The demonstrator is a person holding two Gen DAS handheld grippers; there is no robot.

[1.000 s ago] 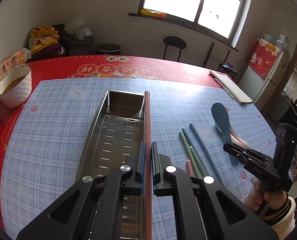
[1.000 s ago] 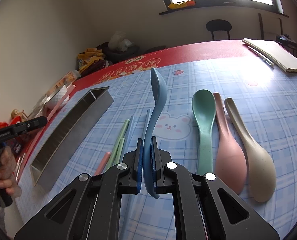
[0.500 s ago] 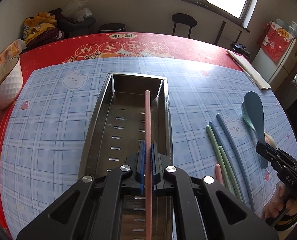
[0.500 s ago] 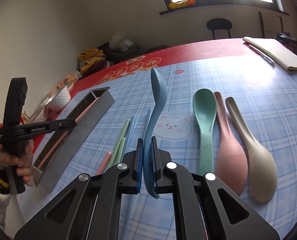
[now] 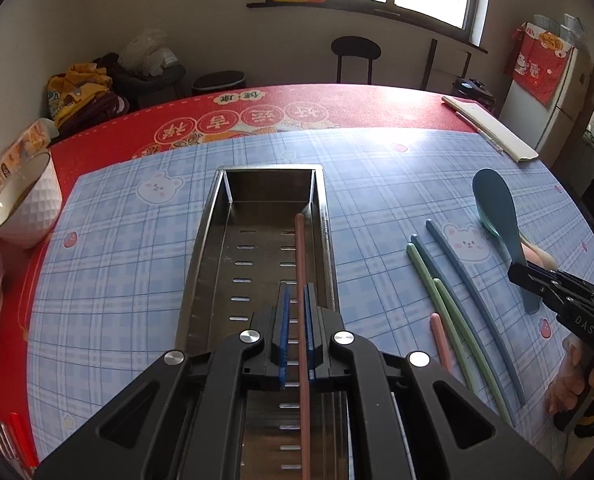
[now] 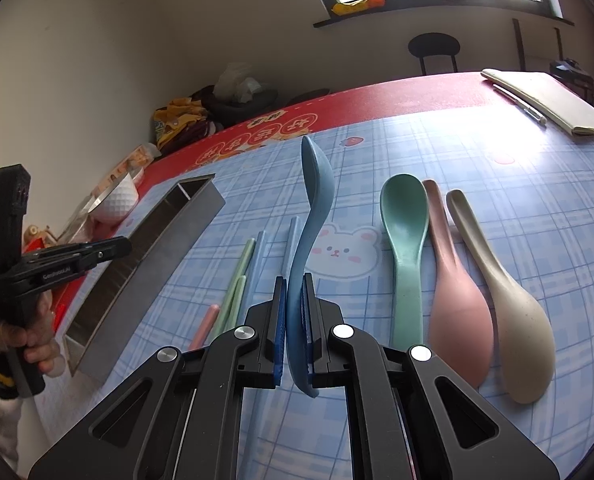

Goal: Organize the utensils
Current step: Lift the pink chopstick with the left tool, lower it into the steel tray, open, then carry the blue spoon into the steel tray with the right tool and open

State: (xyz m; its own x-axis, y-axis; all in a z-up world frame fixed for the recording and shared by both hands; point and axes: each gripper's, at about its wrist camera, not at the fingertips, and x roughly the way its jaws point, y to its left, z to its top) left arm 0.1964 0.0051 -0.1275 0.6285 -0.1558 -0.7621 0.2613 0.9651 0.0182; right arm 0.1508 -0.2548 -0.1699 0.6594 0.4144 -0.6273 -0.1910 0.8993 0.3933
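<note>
Left wrist view: we are opening our left gripper (image 5: pixel 295 312), leaving the pink chopstick (image 5: pixel 301 320) in the center tray (image 5: pixel 201 248); our right gripper (image 6: pixel 295 312) is clamping the blue spoon (image 6: pixel 313 216).

My table (image 5: pixel 337 104) has a red cloth and a blue checked mat (image 5: pixel 109 264) with bears on top. On the mat sits my long metal tray (image 5: pixel 201 248). Beside it lie green and blue chopsticks (image 5: pixel 449 300) and one pink chopstick (image 5: pixel 439 336). Next come three spoons side by side: green (image 6: pixel 405 232), pink (image 6: pixel 457 296) and cream (image 6: pixel 513 320). A white bowl (image 5: pixel 29 208) stands on the red part, and a notebook (image 6: pixel 553 100) lies at the far corner.
</note>
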